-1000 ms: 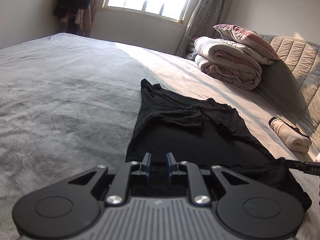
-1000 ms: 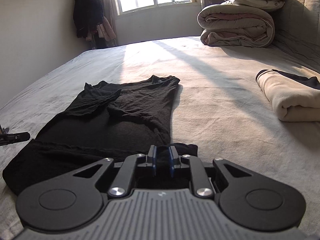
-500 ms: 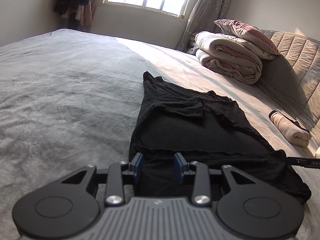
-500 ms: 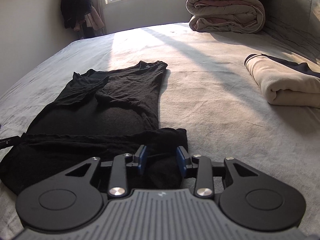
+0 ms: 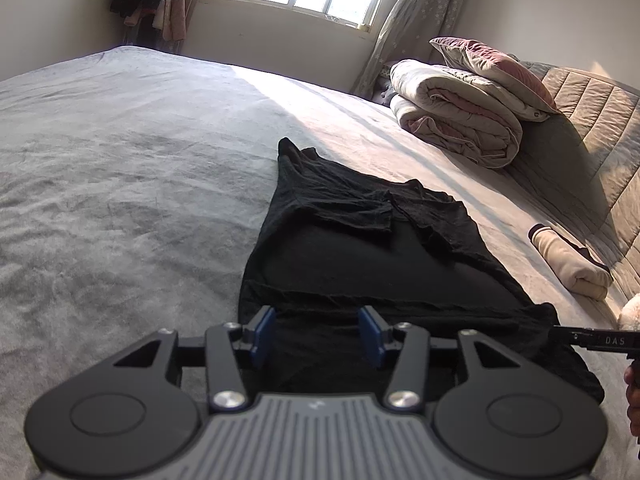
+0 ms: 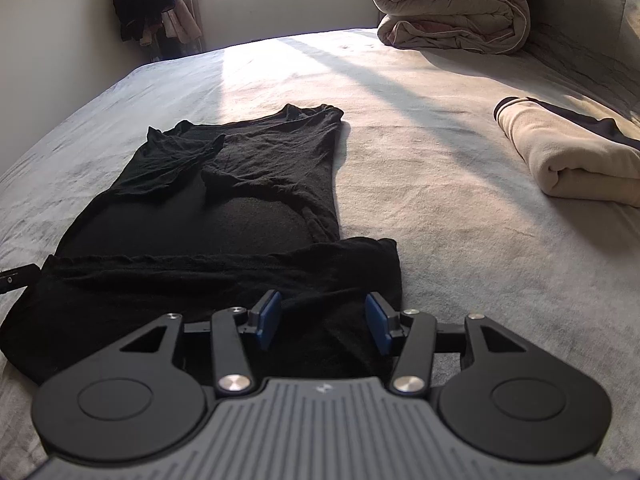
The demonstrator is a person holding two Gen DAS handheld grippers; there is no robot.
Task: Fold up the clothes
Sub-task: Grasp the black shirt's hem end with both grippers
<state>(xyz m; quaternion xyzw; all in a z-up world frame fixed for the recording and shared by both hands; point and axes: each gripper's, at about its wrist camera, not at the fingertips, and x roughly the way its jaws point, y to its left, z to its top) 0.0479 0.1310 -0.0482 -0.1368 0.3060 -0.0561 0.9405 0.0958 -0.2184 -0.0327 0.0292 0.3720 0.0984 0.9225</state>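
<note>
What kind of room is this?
Most likely a bedroom. A big bed fills the view, a folded quilt and a pillow are stacked by its padded headboard, and clothes hang in the corner.

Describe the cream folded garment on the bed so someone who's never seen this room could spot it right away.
Start at the padded headboard with the rolled duvet stacked beside it. Come along that side of the bed towards the grippers: the cream garment lies apart from the black shirt. It alone is pale and rolled, with a dark trim.
</note>
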